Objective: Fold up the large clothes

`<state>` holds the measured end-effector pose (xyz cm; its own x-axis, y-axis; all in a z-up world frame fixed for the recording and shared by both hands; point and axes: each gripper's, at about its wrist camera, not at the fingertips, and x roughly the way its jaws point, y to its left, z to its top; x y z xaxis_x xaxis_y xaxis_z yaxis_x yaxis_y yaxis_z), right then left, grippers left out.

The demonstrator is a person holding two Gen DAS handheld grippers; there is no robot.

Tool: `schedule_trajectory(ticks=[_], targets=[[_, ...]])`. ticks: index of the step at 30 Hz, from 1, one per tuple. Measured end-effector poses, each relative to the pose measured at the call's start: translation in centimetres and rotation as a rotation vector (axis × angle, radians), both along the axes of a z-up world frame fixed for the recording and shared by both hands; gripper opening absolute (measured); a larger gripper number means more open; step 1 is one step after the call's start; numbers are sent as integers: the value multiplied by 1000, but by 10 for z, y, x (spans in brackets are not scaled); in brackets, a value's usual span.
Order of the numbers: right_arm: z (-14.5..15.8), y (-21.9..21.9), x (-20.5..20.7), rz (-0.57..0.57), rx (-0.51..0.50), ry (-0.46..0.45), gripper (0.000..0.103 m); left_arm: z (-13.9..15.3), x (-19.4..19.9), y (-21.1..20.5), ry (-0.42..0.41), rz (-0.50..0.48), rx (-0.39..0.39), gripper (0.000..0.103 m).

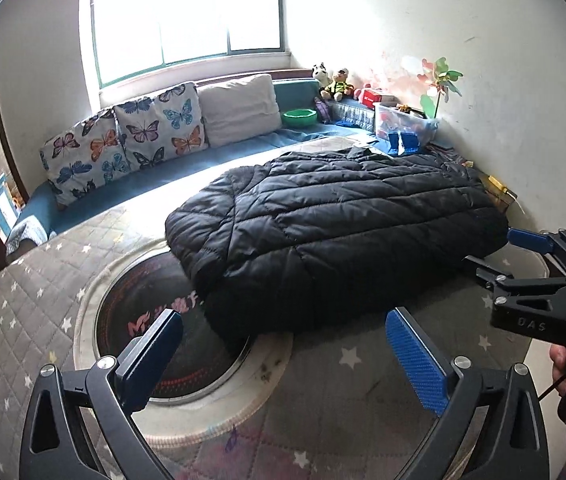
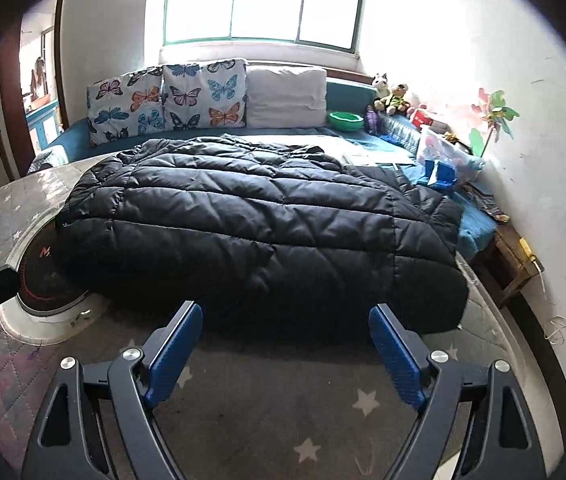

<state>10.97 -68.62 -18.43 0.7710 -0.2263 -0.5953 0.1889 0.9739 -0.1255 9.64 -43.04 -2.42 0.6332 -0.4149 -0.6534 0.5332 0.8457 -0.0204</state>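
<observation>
The black quilted puffer jacket [image 2: 259,224] lies folded on your grey star-print quilted table cover [image 2: 267,396], partly over the round dark inset [image 1: 187,344]. Your left gripper [image 1: 283,356] and right gripper [image 2: 285,348] both stand wide, holding nothing, just short of the jacket.

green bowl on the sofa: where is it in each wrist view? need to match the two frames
Left wrist: green bowl upper centre, on the blue sofa just right of the plain white pillow.
Right wrist: green bowl upper right of centre, again just right of the plain white pillow.
Shared landmark: the black puffer jacket, nearer the camera than the bowl in both.
</observation>
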Motion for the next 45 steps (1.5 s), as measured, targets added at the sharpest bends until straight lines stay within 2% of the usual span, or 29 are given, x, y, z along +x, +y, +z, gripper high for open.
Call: schedule_trajectory(ticks=[17, 28, 45], targets=[[6, 19, -37, -51, -12, -31, 93, -8, -26, 40, 21, 35, -38, 103], [5, 24, -45, -63, -26, -34, 93, -17, -38, 45, 33, 40, -33, 103], [3, 19, -51, -77, 16, -43, 93, -20, -36, 50, 43, 59, -36, 103]])
